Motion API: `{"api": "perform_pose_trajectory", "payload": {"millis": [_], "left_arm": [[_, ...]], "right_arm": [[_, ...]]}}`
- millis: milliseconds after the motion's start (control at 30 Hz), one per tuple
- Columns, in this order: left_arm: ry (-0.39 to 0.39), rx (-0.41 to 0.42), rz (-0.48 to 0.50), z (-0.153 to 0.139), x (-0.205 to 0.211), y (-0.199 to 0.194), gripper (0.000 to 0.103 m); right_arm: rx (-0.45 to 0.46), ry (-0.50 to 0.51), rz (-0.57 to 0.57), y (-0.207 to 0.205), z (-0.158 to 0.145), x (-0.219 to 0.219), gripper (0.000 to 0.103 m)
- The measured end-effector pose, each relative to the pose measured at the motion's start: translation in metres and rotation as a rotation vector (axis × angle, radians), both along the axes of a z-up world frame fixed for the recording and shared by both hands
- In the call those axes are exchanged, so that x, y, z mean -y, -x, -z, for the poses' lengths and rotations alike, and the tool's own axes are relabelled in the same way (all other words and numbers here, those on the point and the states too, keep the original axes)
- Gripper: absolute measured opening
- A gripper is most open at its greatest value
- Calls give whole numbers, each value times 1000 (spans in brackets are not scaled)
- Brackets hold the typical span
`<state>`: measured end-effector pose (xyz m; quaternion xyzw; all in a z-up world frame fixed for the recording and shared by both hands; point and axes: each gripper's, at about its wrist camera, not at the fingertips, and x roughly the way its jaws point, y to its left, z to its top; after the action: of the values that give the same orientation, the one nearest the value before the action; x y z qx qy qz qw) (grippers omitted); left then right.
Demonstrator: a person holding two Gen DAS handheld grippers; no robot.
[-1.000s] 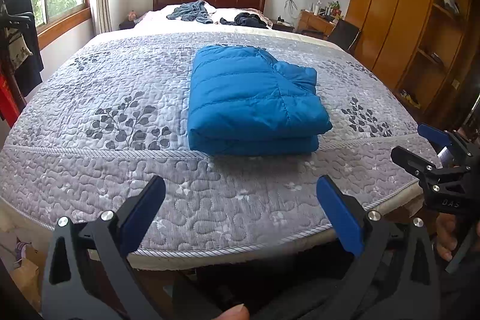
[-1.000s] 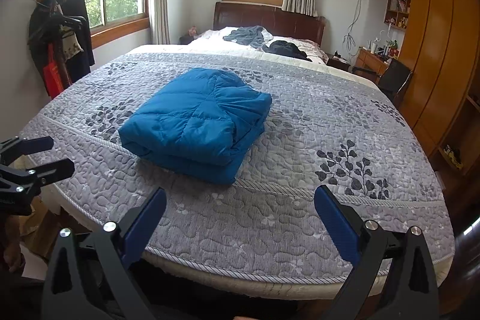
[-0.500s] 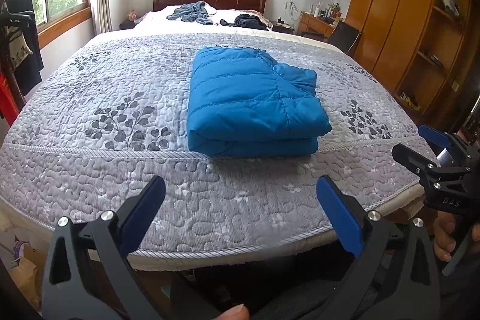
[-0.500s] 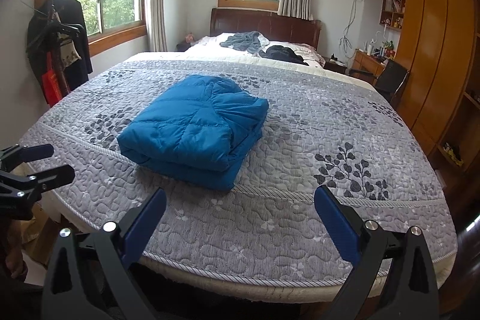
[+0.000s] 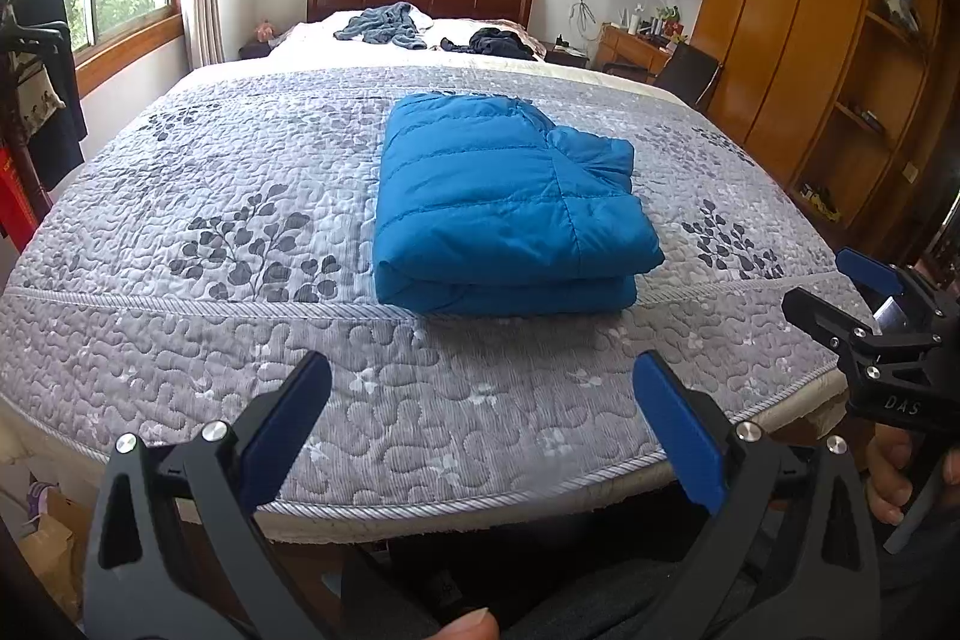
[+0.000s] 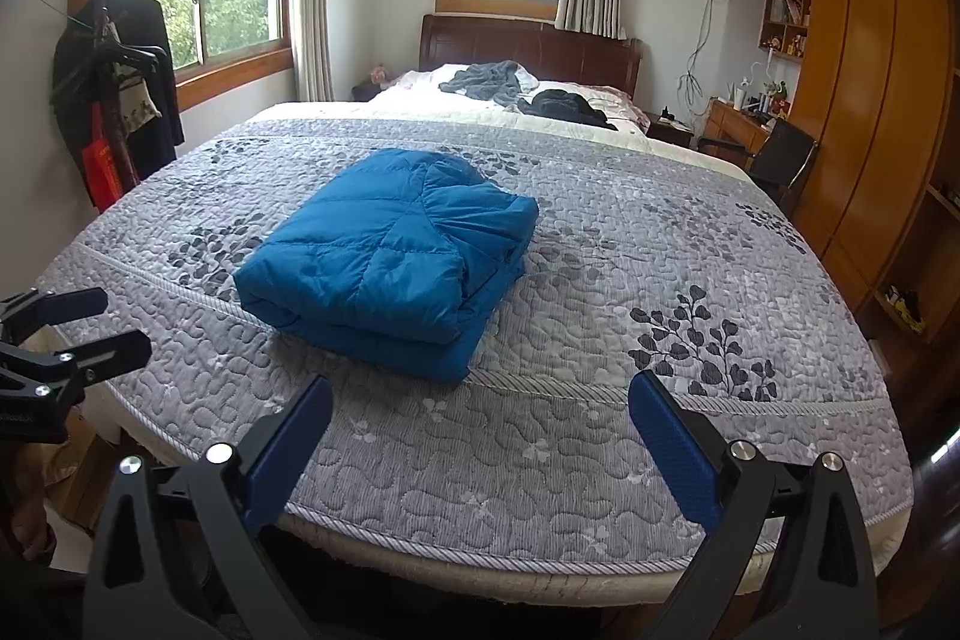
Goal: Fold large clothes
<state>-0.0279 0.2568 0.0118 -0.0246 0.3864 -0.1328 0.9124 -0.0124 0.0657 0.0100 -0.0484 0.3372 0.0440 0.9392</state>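
Quilted grey bedding covers the bed (image 5: 180, 196), at whose near edge both tools are held. Left gripper (image 5: 480, 418): jaws apart, nothing held, clear of the fabric. Blue jacket (image 5: 504, 208): laid folded in a compact stack near the bed's middle. Right gripper (image 6: 480, 430): jaws apart, nothing held. Folding is judged complete; only withdrawal, or a final squaring, seems called for.

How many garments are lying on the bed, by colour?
Blue: 1, the folded blue jacket on the quilt
Grey-blue: 1, the crumpled grey garment near the headboard
Black: 1, the black garment beside it
Total: 3
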Motion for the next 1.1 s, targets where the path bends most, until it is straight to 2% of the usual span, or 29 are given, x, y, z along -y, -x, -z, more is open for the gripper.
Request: {"api": "perform_pose_trajectory", "payload": {"millis": [1100], "left_arm": [[1,-2,-7,1,0,1,100]], "right_arm": [[0,-12,14,0,0,0,99]]}}
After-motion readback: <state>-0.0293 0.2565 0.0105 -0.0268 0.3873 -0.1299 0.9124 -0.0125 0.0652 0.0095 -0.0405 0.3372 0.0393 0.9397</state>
